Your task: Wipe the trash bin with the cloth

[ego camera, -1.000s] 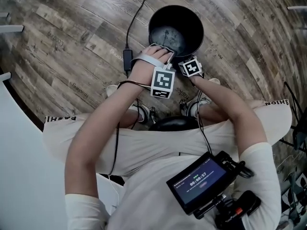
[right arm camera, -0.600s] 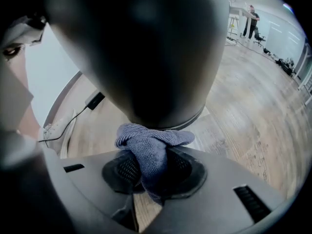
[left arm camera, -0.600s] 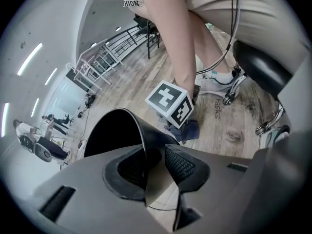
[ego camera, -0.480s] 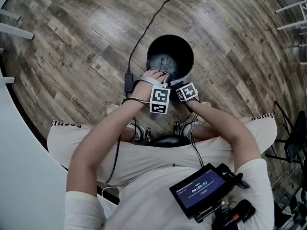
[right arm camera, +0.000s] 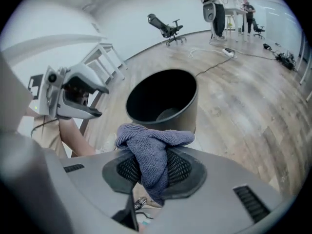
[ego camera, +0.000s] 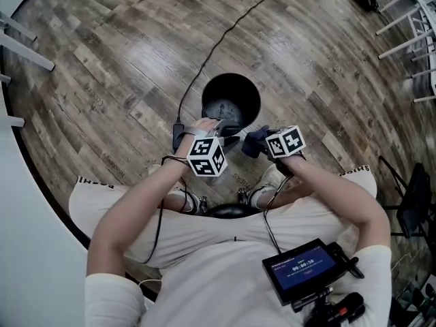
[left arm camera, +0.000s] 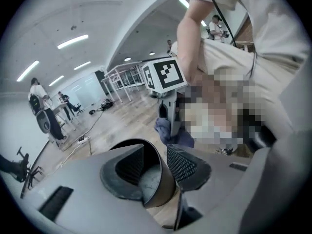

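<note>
The black round trash bin [ego camera: 231,104] stands upright on the wood floor in front of the person's feet. My left gripper [ego camera: 228,136] hangs above its near rim; its jaws have just been opening and stand apart with nothing gripped. In the left gripper view the bin [left arm camera: 151,179] shows below, through the gap of that gripper [left arm camera: 156,160]. My right gripper [ego camera: 253,144] is shut on a bunched blue-grey cloth [right arm camera: 151,155], held above and just short of the bin [right arm camera: 163,101]. The cloth [left arm camera: 170,133] also hangs under the right gripper in the left gripper view.
A black cable [ego camera: 218,43] runs across the floor to an adapter [ego camera: 178,133] left of the bin. A white table edge [ego camera: 13,155] is at the left, chair legs [ego camera: 409,5] at the right. A screen device [ego camera: 303,268] hangs at the person's chest.
Both grippers have risen from the bin's near rim. The cloth now shows clear of the bin in the right gripper. The head has risen, so the bin looks smaller.
</note>
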Demonstrator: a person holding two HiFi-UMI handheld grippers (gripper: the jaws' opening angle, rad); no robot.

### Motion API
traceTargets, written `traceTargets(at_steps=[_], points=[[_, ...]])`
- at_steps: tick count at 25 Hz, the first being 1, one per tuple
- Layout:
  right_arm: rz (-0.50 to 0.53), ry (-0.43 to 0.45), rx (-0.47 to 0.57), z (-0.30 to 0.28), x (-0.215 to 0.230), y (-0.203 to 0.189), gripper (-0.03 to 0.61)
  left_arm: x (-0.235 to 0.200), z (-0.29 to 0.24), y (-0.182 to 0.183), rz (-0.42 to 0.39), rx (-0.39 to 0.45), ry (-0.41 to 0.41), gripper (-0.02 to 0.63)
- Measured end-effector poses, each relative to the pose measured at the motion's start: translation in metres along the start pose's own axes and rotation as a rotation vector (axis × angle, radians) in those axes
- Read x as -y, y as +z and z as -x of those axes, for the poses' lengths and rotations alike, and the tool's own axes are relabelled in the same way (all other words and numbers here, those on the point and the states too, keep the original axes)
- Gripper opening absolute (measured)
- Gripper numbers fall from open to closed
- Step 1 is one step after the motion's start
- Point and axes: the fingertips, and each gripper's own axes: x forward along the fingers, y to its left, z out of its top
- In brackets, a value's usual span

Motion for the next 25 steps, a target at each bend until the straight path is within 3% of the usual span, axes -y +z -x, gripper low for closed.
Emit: traceTargets(at_steps=[4, 6, 12, 17, 21, 25], points=[[-0.053, -0.047, 0.215, 0.064, 0.018, 0.058, 0.097, -0.047, 0.045, 0.029, 0.188, 0.09, 0.124, 0.138], [-0.026, -0.07, 0.339, 0.091, 0.016, 0.091, 0.097, -0.068, 0.071, 0.042, 0.259, 0.142, 0.185, 0.138], [0.216, -0.15, 0.627, 0.168, -0.023, 0.165, 0.097, -0.111, 0.142, 0.074, 0.279, 0.231, 0.343, 0.138], [0.359, -0.202, 0.85, 0.236, -0.06, 0.195, 0.097, -0.128, 0.19, 0.077, 0.34, 0.28, 0.445, 0.138], [0.444, -0.265, 0.947, 0.257, -0.066, 0.207, 0.097, -0.14, 0.198, 0.073, 0.396, 0.336, 0.507, 0.138], [0.47, -0.281, 0.95, 0.245, -0.059, 0.209, 0.097, -0.156, 0.185, 0.063, 0.461, 0.39, 0.527, 0.138]])
